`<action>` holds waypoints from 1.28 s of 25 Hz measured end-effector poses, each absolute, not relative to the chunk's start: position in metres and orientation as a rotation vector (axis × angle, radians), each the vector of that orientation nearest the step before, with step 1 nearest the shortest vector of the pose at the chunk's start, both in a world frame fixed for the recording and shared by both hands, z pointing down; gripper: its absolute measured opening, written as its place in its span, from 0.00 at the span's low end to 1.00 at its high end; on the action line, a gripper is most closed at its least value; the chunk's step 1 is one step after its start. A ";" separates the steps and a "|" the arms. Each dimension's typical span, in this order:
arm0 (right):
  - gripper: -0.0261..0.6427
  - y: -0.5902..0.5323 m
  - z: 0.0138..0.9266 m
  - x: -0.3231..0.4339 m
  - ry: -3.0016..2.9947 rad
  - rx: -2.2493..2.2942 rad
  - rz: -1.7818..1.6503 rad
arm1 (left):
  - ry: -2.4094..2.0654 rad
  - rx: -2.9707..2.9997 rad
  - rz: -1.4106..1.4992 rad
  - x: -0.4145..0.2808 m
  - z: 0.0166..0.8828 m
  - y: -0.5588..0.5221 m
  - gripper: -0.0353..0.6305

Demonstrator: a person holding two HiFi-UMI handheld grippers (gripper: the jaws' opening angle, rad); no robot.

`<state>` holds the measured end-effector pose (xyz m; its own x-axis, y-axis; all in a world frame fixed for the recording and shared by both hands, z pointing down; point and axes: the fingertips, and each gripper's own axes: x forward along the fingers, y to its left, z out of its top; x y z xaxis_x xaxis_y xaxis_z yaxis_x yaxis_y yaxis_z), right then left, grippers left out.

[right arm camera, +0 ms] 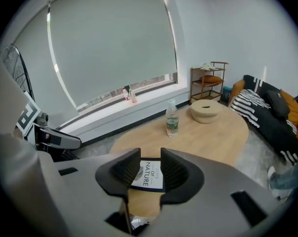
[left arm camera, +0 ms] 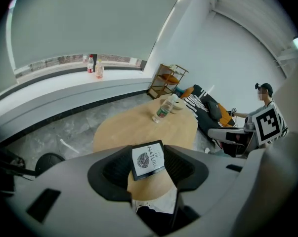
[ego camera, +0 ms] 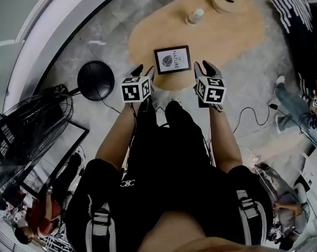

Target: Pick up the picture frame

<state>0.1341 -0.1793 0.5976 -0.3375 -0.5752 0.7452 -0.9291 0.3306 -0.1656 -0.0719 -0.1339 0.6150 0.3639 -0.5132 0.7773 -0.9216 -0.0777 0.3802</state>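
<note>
A black picture frame with a leaf print and the word NATURE lies flat near the near edge of the oval wooden table. My left gripper hovers just to its left and my right gripper just to its right, both above the table's edge and apart from the frame. In the left gripper view the picture frame shows through the gap of the open left gripper. The right gripper is open too, with the picture frame beyond its jaws. Nothing is held.
A plastic bottle and a round tan lidded container stand farther back on the table. A black round base and a fan cage sit on the floor at left. A sofa and a seated person are at right.
</note>
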 end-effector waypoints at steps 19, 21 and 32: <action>0.26 -0.201 0.869 0.132 -1.852 1.127 0.924 | -1.214 1.502 0.673 -0.053 0.875 -0.168 0.37; 0.26 -0.202 0.882 0.130 -1.845 1.111 0.920 | -1.209 1.487 0.691 -0.051 0.888 -0.163 0.37; 0.21 -0.210 0.900 0.131 -1.796 1.170 0.903 | -1.168 1.481 0.788 -0.039 0.918 -0.142 0.30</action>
